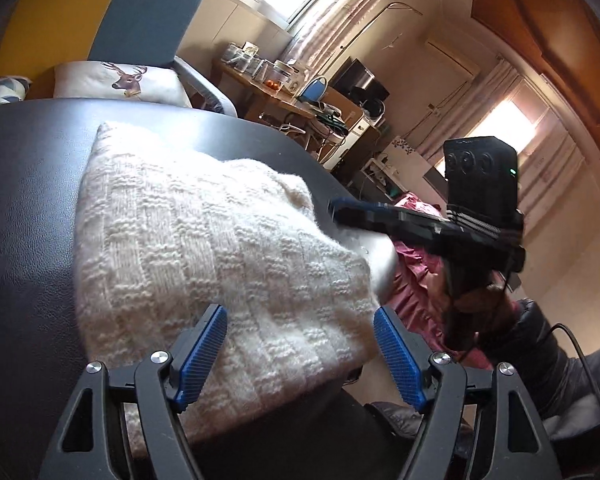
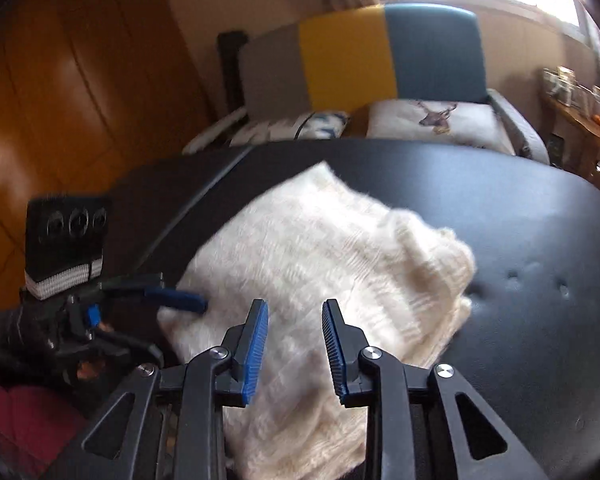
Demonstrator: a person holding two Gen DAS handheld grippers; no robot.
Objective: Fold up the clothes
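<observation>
1. Left wrist view: a cream knitted sweater (image 1: 204, 248) lies folded into a thick, roughly rectangular bundle on the black padded table (image 1: 32, 208), its near-right corner hanging just over the table's edge.
2. The left gripper (image 1: 298, 354) has its jaws spread wide with nothing between the blue pads; it hovers over the near edge of the bundle and grips nothing.
3. Right wrist view: the right gripper (image 2: 294, 350) has its jaws partly closed with a clear gap between the pads. They are empty, and the sweater (image 2: 320, 256) lies below and beyond them, not pinched.
4. Handling, as a judgement: the chunky knit looks soft, light and springy, with no stiffness. It should sag and stretch if lifted by one point, and the fuzzy yarn could snag on the ribbed pads. It is not fragile, and its texture makes slipping unlikely.
5. Where to take hold: the two corners of a folded edge, one per gripper, pinching all layers together so the fold does not open. The thick rolled end toward the right of the right wrist view looks bulky for a narrow bite.
6. Containers: clear jars (image 1: 240, 54) stand on a wooden side table (image 1: 260, 92) well apart from the work; their contents are too small to tell. No basket or bin for the clothes is visible.
</observation>
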